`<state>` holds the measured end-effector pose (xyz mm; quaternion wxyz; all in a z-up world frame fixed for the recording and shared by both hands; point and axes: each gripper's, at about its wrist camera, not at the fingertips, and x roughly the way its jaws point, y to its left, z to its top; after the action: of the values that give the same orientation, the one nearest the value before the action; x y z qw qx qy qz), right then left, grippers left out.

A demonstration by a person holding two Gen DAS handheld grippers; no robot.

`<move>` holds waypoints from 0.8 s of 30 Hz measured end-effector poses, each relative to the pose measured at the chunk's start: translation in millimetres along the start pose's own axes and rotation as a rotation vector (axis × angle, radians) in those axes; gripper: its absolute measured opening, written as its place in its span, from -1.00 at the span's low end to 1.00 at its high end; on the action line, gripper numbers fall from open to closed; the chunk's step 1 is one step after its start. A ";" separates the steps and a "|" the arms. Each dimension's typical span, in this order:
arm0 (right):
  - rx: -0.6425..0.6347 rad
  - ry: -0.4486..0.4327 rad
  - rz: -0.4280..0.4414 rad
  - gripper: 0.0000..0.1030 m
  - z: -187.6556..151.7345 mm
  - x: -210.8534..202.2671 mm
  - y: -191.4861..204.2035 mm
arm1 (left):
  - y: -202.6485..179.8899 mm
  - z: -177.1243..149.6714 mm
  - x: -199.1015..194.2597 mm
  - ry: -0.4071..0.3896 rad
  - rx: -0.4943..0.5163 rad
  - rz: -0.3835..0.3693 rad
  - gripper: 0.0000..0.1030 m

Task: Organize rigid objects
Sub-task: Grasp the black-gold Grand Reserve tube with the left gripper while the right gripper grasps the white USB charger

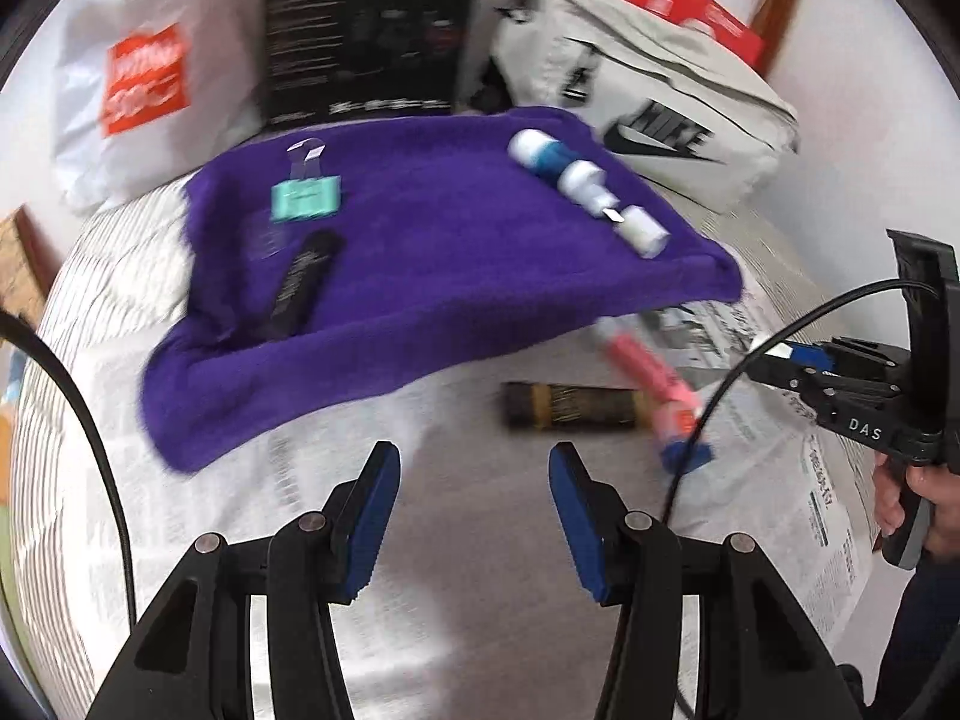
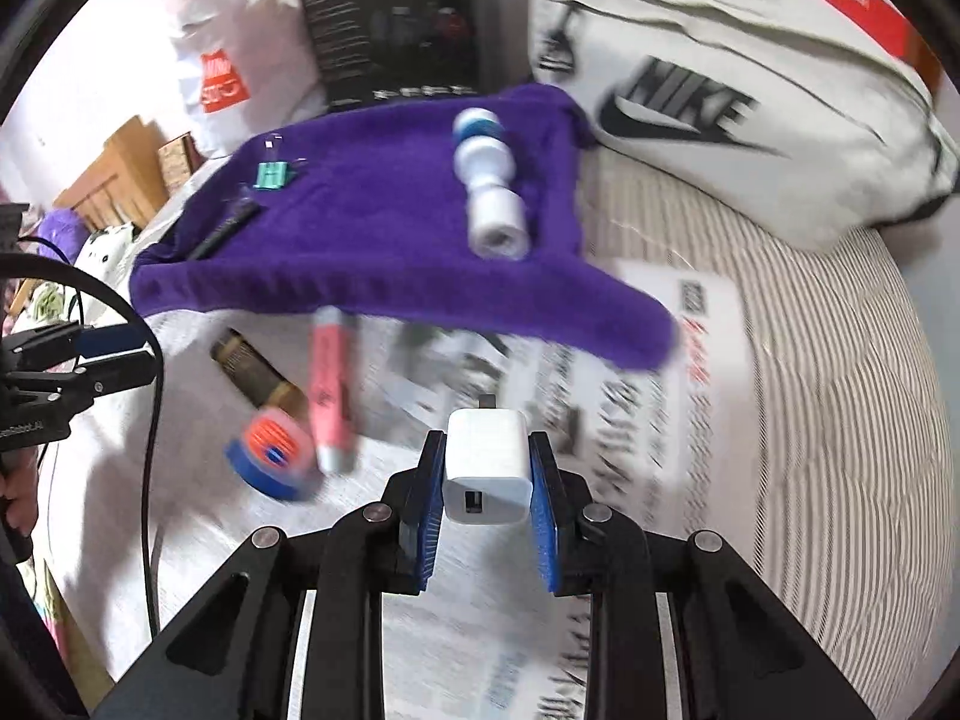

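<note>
A purple cloth (image 1: pixel 420 276) (image 2: pixel 384 252) lies on newspaper and holds a teal binder clip (image 1: pixel 305 199) (image 2: pixel 273 175), a black stick (image 1: pixel 303 285) (image 2: pixel 223 229) and a white-and-blue tube piece (image 1: pixel 585 189) (image 2: pixel 489 201). In front of it lie a dark gold-banded tube (image 1: pixel 570 407) (image 2: pixel 255 369), a pink marker (image 1: pixel 645 375) (image 2: pixel 330 390) and a blue-and-orange round piece (image 2: pixel 273 459). My left gripper (image 1: pixel 474 459) is open and empty above the newspaper. My right gripper (image 2: pixel 487 441) is shut on a white USB charger (image 2: pixel 487 465); it also shows in the left wrist view (image 1: pixel 792 360).
A white Nike bag (image 1: pixel 648 114) (image 2: pixel 738 96) lies behind the cloth on the right. A white plastic bag (image 1: pixel 144 84) (image 2: pixel 228 54) and a black box (image 1: pixel 366 30) (image 2: pixel 390 18) stand at the back. Striped bedding (image 2: pixel 840 390) extends to the right.
</note>
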<state>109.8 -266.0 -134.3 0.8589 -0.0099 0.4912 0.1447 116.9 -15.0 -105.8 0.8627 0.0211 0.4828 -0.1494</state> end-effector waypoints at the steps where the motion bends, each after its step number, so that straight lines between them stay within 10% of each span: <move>1: 0.001 0.002 -0.002 -0.49 -3.8 -0.4 -3.7 | -7.9 3.4 3.1 0.001 0.023 0.001 -0.03; 14: 0.004 0.006 0.046 -0.49 -25.3 -6.3 -17.9 | -54.6 23.0 39.2 0.052 0.375 0.042 -0.03; 24: 0.022 0.017 0.077 -0.48 -25.8 -1.6 -22.3 | -68.1 27.3 58.5 0.093 0.604 -0.005 0.37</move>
<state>93.1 -291.8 -149.1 0.8486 0.0172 0.4999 0.1723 149.1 -98.8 -133.0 0.7941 0.2822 0.4554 -0.2870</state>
